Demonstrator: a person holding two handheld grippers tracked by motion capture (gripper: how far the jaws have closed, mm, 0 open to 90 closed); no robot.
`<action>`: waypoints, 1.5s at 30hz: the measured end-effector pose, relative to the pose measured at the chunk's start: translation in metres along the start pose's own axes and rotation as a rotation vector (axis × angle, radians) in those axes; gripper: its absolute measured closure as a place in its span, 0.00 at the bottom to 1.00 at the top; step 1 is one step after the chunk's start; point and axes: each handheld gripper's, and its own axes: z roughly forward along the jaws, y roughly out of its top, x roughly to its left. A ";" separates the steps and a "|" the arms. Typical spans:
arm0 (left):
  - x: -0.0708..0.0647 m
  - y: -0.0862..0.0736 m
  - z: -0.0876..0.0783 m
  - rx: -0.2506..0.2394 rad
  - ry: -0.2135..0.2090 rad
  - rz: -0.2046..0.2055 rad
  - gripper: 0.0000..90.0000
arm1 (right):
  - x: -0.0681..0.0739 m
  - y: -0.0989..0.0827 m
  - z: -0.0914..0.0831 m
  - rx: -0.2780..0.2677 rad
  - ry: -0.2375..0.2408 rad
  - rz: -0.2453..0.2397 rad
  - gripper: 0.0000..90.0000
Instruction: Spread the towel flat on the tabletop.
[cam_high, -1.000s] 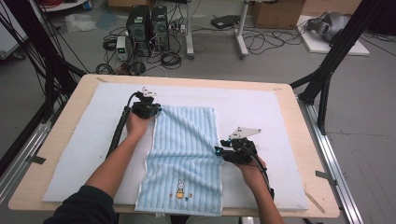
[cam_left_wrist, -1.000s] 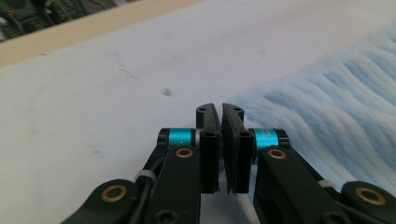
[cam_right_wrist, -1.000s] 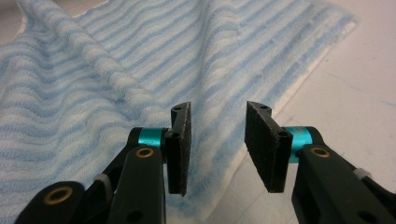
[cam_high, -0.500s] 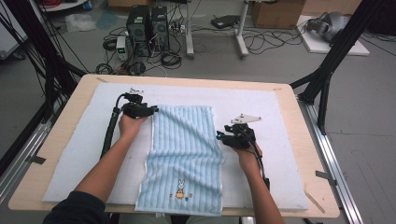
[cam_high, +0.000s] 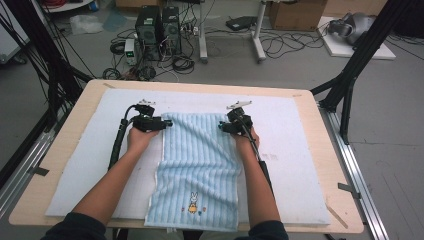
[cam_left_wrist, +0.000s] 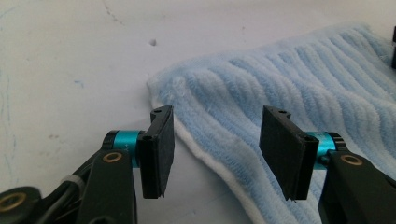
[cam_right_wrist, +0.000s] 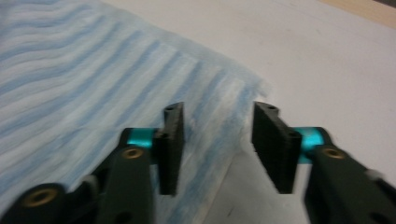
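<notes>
The towel (cam_high: 197, 160) lies flat on the surface (cam_high: 90, 150), long axis running from the person outward. The left claw (cam_high: 167, 123) has just opened off the far left corner; the right claw (cam_high: 221, 127), jaws apart and narrowing, has crossed to the far right corner, probably for a fold.

Grey floor (cam_high: 300, 70), tangled cables (cam_high: 175, 62); computer towers (cam_high: 159, 27)

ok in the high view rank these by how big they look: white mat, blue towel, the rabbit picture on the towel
1. white mat
2. blue towel
3. rabbit picture
All lie flat on the table, so nearness barely skews this.
</notes>
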 end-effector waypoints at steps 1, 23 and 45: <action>0.000 -0.001 0.000 0.002 0.006 -0.001 0.50 | -0.003 0.001 0.002 0.003 0.016 0.052 0.75; -0.013 -0.001 0.017 -0.036 -0.022 0.009 0.56 | -0.028 -0.011 -0.045 -0.089 -0.104 0.130 0.69; 0.000 0.022 0.034 -0.037 0.143 0.102 0.85 | -0.020 -0.031 -0.053 -0.094 -0.021 0.129 0.65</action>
